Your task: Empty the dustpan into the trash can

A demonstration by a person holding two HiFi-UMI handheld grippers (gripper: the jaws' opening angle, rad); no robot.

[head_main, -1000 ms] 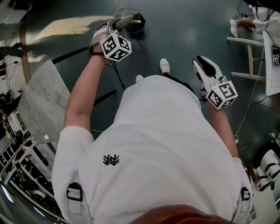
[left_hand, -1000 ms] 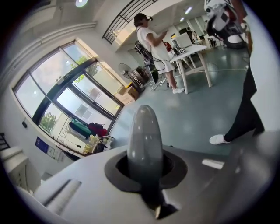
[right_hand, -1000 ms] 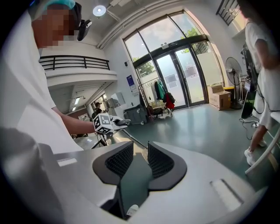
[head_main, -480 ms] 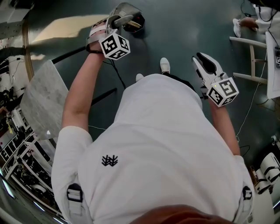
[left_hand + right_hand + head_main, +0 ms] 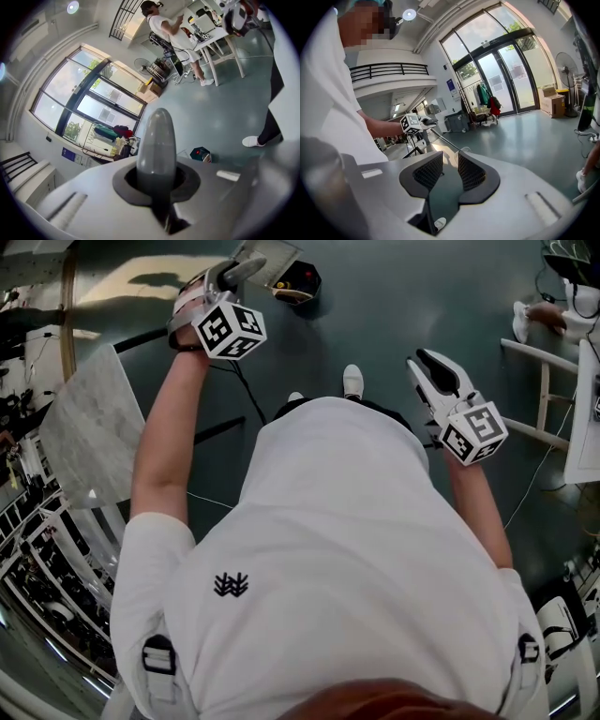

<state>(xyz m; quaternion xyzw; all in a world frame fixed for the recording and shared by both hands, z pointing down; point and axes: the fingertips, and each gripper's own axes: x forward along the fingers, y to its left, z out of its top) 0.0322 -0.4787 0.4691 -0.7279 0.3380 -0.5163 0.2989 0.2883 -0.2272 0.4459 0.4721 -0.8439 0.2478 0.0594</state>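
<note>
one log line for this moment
left gripper: shut on dustpan handle | dustpan: held up by trash can | right gripper: open, empty

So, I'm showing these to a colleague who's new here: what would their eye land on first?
Most striking is the left gripper, shut on the grey dustpan handle. It holds the dustpan by the dark trash can at the top of the head view. The right gripper hangs open and empty beside the person's white shirt.
</note>
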